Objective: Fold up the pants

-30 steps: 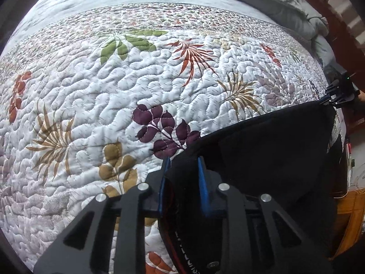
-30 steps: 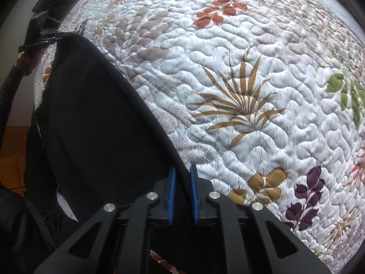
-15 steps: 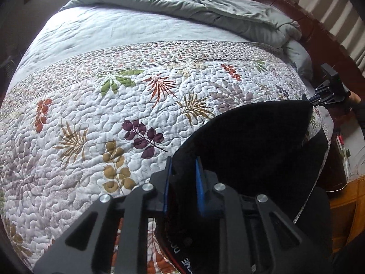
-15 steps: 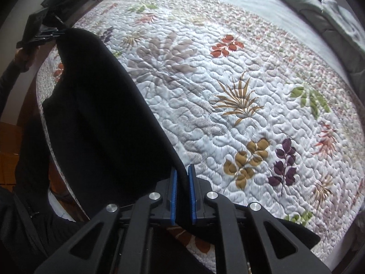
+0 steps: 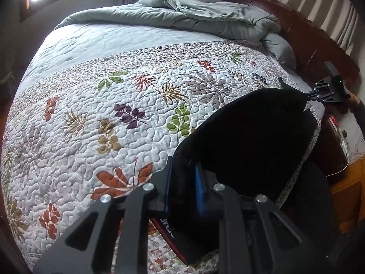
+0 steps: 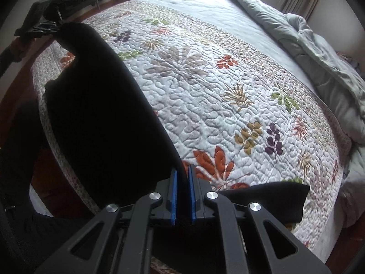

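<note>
The black pants (image 5: 251, 141) hang stretched between my two grippers, held up above the near edge of the quilted bed. My left gripper (image 5: 182, 182) is shut on the waistband end, where a red and white label shows. My right gripper (image 6: 182, 180) is shut on the other end of the pants (image 6: 102, 118). Each gripper also shows in the other's view: the right one at the far right (image 5: 328, 91), the left one at the top left (image 6: 43, 26). A loose black end (image 6: 273, 201) hangs to the right of my right gripper.
The bed has a white quilt with a leaf print (image 5: 114, 114) and a crumpled grey-green duvet (image 5: 182, 16) at the far end. A dark wooden headboard (image 5: 308, 36) runs along the right. A wooden bedside stand (image 5: 349, 182) is at the lower right.
Both grippers have lifted and pulled back from the bed with the pants held between them. Much more of the bed and duvet shows now. Both stay shut.
</note>
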`<move>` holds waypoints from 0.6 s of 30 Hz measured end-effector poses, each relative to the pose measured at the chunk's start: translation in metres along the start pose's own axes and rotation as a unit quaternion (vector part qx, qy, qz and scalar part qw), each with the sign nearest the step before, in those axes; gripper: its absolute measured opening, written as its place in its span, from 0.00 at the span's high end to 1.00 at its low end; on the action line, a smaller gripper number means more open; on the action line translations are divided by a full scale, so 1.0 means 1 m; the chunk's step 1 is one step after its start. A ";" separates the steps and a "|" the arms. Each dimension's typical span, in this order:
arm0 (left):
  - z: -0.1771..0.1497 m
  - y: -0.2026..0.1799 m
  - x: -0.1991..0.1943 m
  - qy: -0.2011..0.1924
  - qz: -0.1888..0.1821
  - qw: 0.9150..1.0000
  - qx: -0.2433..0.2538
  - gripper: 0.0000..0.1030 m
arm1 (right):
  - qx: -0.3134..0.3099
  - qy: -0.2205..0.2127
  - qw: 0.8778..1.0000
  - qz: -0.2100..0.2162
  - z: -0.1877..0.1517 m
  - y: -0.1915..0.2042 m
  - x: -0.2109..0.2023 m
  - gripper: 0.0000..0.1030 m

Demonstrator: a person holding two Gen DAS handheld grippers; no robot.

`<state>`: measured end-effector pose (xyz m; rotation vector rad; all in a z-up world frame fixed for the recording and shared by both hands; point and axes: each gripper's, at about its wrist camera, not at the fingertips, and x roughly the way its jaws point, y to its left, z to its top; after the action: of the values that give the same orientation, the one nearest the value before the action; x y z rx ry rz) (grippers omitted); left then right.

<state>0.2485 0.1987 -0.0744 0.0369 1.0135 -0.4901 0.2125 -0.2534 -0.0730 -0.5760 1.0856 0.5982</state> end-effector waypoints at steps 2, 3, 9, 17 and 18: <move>-0.012 -0.005 -0.002 0.002 0.003 1.000 0.007 0.84 | 0.004 -0.008 1.000 -0.012 -0.016 0.015 -0.001 0.92; -0.020 -0.007 -0.004 0.003 0.005 1.000 0.011 0.84 | 0.008 -0.012 1.000 -0.015 -0.023 0.022 -0.002 0.92; -0.059 -0.017 -0.001 0.020 0.020 0.999 0.035 0.85 | 0.034 -0.024 0.998 -0.037 -0.057 0.054 0.004 0.92; -0.114 -0.022 0.028 0.065 0.009 0.997 0.048 0.85 | 0.055 -0.017 0.996 -0.061 -0.093 0.093 0.032 0.91; -0.119 -0.022 0.031 0.069 0.006 0.997 0.047 0.85 | 0.059 -0.015 0.996 -0.064 -0.097 0.097 0.037 0.91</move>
<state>0.1573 0.1976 -0.1597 0.1620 1.1234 -0.5296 0.0965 -0.2465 -0.1548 -0.5286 1.0400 0.4274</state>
